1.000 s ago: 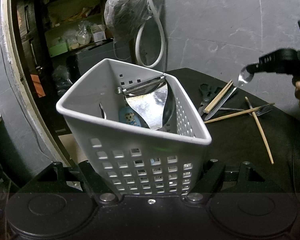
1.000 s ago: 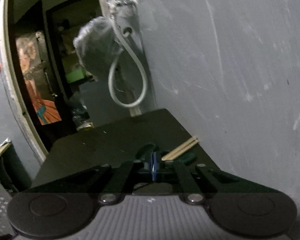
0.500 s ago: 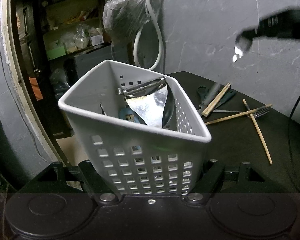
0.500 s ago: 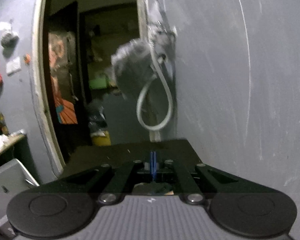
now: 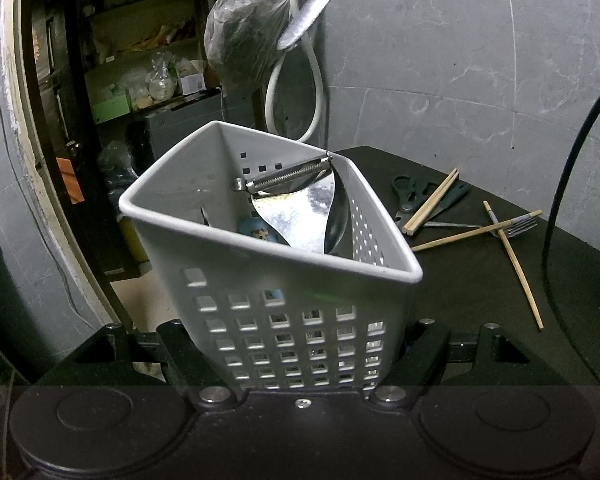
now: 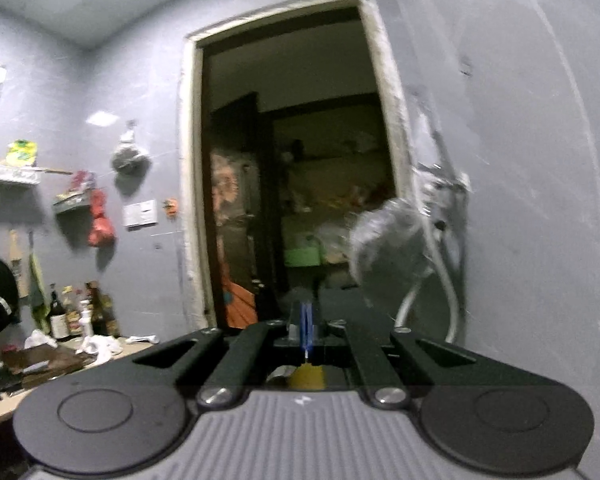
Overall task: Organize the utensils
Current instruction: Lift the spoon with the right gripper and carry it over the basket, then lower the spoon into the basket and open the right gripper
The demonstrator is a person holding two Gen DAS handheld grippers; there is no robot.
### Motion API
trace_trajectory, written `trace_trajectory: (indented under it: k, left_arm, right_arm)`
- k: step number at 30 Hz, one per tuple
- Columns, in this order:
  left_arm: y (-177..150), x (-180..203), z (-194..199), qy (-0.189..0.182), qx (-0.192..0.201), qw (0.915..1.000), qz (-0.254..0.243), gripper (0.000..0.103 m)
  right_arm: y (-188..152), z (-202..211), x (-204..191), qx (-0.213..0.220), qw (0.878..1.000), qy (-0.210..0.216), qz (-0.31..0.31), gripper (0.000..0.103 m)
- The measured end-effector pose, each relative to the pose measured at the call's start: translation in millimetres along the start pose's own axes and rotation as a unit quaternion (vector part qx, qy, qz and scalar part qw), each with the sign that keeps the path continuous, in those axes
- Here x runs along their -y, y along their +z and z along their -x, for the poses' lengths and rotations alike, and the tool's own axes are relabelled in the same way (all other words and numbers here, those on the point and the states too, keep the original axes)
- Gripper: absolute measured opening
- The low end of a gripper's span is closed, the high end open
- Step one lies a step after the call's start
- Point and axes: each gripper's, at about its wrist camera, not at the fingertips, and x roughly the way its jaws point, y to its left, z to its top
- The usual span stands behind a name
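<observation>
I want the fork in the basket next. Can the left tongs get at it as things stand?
Probably not. The left tongs are shut on the basket, so they are not free. The fork lies off to the right, pinned under crossed chopsticks.

Knife (image 5: 314,8) handle (top edge) cut off

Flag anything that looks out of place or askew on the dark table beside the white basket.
The wooden chopsticks lie scattered: one pair rests over the dark-handled scissors, and two singles cross over the metal fork. The white perforated plastic basket, gripped by the left gripper, sits tilted.
</observation>
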Motion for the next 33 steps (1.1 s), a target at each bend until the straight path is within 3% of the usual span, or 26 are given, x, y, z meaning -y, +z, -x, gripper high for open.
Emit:
trace_trajectory:
  k: [5,13,33]
  left_arm:
    - [0,0,0,0.000,0.000,1.0000,0.001,0.078]
    - [1,2,1,0.001,0.001,1.0000,0.002,0.078]
    - [0,2,2,0.001,0.002,1.0000,0.002,0.078]
  right_arm:
    - [-3,-2,-26,-0.006,0.998,0.020,0.057,0.001]
    - [-31,-2,-57,-0.040,0.994,0.041,0.091,0.001]
    - [-81,-14,-74,-0.120,0.984,0.073,0.108,0.002]
